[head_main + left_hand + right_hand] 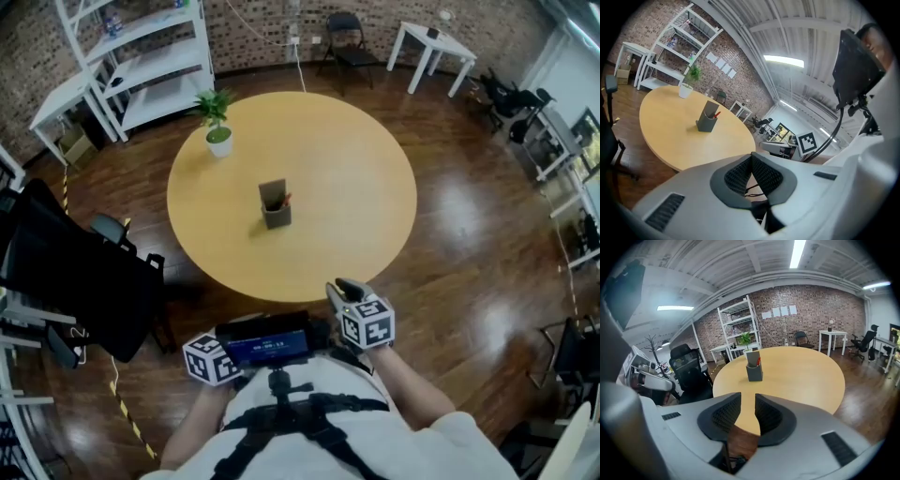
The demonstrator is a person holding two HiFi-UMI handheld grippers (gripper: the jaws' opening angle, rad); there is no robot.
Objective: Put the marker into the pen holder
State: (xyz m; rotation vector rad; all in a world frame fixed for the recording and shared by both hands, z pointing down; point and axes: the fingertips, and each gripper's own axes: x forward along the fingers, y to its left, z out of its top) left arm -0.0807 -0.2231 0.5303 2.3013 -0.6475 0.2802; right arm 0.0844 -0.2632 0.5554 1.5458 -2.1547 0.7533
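A grey pen holder point(275, 213) stands near the middle of the round wooden table point(356, 169). The red tip of a marker point(284, 200) shows inside it. Both grippers hang close to the person's body, off the table's near edge and well short of the holder. My left gripper point(751, 157) has its pads touching at the tips with nothing between them. My right gripper point(748, 397) shows a narrow gap between its pads, and that gap is empty. From the right gripper view the holder point(753, 369) and marker point(758, 361) lie straight ahead; from the left gripper view the holder point(707, 121) sits ahead to the left.
A small potted plant point(217, 122) stands at the table's far left edge. A black office chair point(75, 272) is on the floor to the left of the table. White shelving point(141, 56) and a white side table point(431, 47) line the far wall.
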